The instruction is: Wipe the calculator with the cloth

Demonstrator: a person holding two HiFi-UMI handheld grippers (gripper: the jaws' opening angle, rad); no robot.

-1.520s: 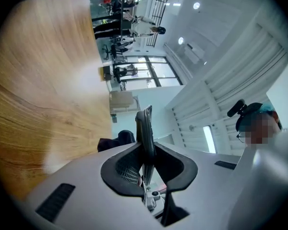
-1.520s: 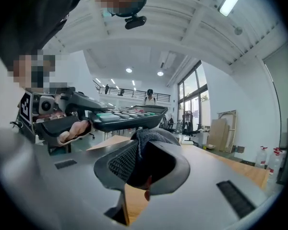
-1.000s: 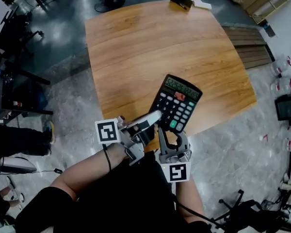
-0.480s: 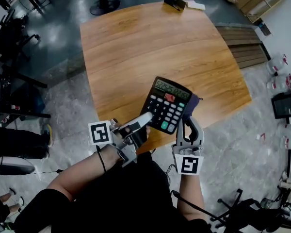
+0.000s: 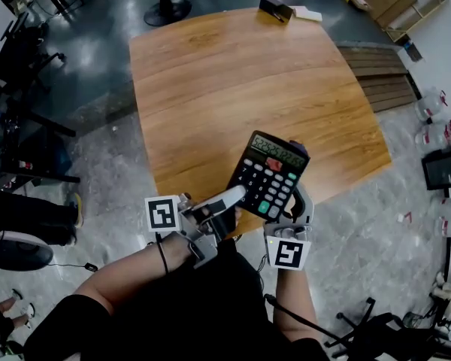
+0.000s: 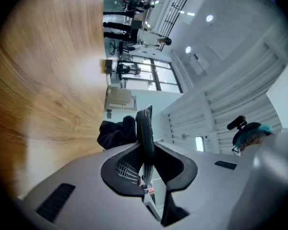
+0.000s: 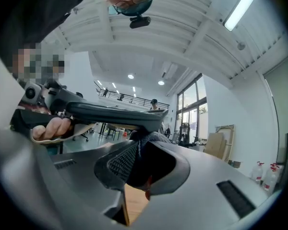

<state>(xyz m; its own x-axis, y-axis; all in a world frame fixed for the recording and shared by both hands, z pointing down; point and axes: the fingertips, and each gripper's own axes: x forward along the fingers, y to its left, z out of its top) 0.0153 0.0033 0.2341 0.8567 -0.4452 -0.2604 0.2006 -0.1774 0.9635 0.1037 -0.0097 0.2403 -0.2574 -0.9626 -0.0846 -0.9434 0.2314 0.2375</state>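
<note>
Pinching calculator (image 5: 270,175) between left fingers (image 5: 227,198)

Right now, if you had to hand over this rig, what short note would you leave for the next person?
Left tool: shut on the calculator, gripping its near edge; keys face up, and it is raised above the near edge of the table.
Right tool: shut on the cloth, a dark bunch lying under the calculator's back.
Done: both things are in hand and the cloth has been brought to the calculator.
Left: no cloth is on the key face, so wipe that. How much of the back is wiped cannot be told.
</note>
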